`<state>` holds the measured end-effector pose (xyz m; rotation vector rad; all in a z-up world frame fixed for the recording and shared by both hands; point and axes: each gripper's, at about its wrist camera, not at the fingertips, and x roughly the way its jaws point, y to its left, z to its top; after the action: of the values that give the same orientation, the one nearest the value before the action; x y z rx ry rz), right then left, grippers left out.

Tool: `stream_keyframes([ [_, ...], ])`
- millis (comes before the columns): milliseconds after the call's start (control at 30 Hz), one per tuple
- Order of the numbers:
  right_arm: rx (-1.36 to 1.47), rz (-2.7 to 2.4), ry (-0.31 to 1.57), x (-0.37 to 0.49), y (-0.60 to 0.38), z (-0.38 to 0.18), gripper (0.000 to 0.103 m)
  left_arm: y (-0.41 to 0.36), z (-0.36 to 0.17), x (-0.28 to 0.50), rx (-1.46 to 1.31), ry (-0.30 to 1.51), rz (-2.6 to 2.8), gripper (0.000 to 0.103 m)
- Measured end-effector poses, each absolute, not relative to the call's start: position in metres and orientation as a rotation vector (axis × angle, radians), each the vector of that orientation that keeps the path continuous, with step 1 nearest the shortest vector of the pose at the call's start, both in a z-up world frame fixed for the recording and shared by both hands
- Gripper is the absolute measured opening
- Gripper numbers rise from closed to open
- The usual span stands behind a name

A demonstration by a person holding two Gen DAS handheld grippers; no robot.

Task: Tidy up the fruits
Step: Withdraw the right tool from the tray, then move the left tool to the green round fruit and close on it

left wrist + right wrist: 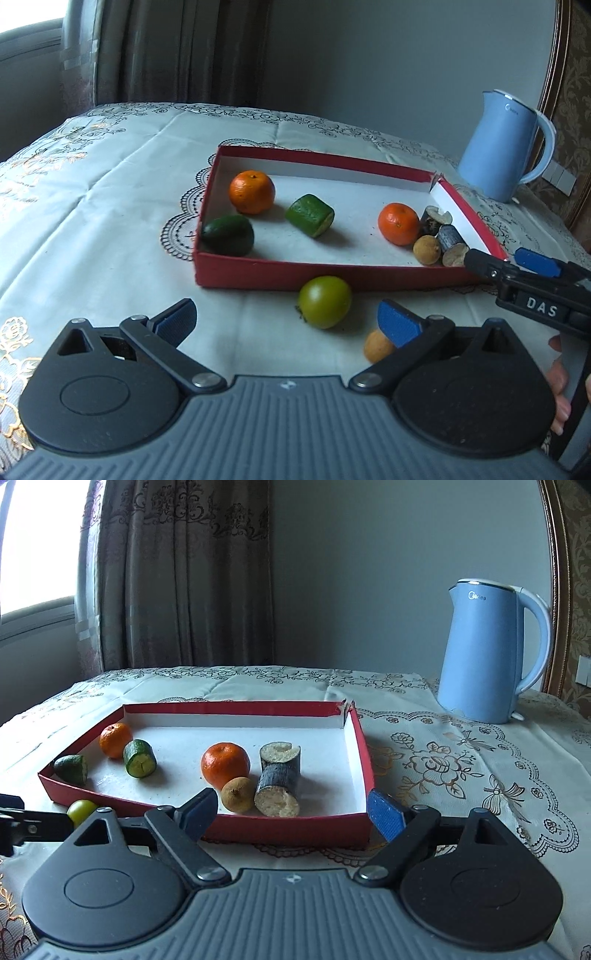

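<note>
The left gripper (286, 325) stands wide open and empty, its blue pads (176, 320) well apart and touching nothing; the right gripper (291, 810) is likewise spread wide and empty, its tips just short of the near wall of the red tray (288, 829), contact with that wall not determinable. Nearest to the left gripper, on the tablecloth (92, 229) outside the tray, lie a small tan fruit (376, 346), partly hidden behind the right-hand pad, and a green round fruit (324, 301) just beyond and between the pads, close to the tray's near wall (332, 275).

Judged step: pick up one of these two loose fruits and set it in the tray; recommended practice is to centre the green round fruit between the pads before closing, close gently since it will likely roll, and lift clear of the wall before moving over it; the right gripper should hold off to avoid crossing paths.

Inside the tray, near to far: a tan longan-like fruit (237, 794) beside two dark cut stalk pieces (279, 781); an orange mandarin (225, 764) touching or nearly touching them; two green cut pieces (139, 758) and a second mandarin (115, 739) at the left end. Beyond the tray stands a blue kettle (487, 650), well apart from the work.
</note>
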<state>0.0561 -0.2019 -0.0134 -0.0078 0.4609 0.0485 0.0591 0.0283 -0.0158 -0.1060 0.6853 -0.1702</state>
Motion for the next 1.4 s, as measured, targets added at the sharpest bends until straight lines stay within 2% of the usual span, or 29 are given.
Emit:
stream_keyframes([
  [133, -0.011, 0.044, 0.454, 0.055, -0.202, -0.013, 0.089, 0.022, -0.017, 0.068, -0.094, 0.686, -0.123, 0.103],
  [200, -0.013, 0.042, 0.45, 0.055, -0.201, -0.012, 0.089, 0.02, -0.019, 0.07, -0.098, 0.692, -0.109, 0.1],
  [267, -0.015, 0.04, 0.447, 0.054, -0.201, -0.012, 0.089, 0.018, -0.02, 0.071, -0.09, 0.695, -0.104, 0.091],
  [500, -0.015, 0.04, 0.444, 0.054, -0.201, -0.011, 0.089, 0.013, -0.028, 0.074, -0.089, 0.698, -0.103, 0.082],
  [600, -0.015, 0.039, 0.444, 0.054, -0.201, -0.011, 0.089, 0.01, -0.03, 0.074, -0.065, 0.689, -0.115, 0.068],
  [667, -0.015, 0.039, 0.444, 0.054, -0.201, -0.011, 0.089, 0.007, -0.031, 0.073, -0.042, 0.677, -0.121, 0.053],
  [767, -0.016, 0.037, 0.446, 0.055, -0.201, -0.012, 0.089, 0.004, -0.031, 0.071, -0.001, 0.668, -0.116, 0.04],
  [933, -0.018, 0.032, 0.449, 0.055, -0.201, -0.013, 0.089, 0.006, -0.032, 0.067, 0.002, 0.65, -0.15, 0.033],
  [1400, -0.027, 0.026, 0.456, 0.056, -0.2, -0.015, 0.089, 0.012, -0.021, 0.048, 0.04, 0.574, -0.167, 0.032],
])
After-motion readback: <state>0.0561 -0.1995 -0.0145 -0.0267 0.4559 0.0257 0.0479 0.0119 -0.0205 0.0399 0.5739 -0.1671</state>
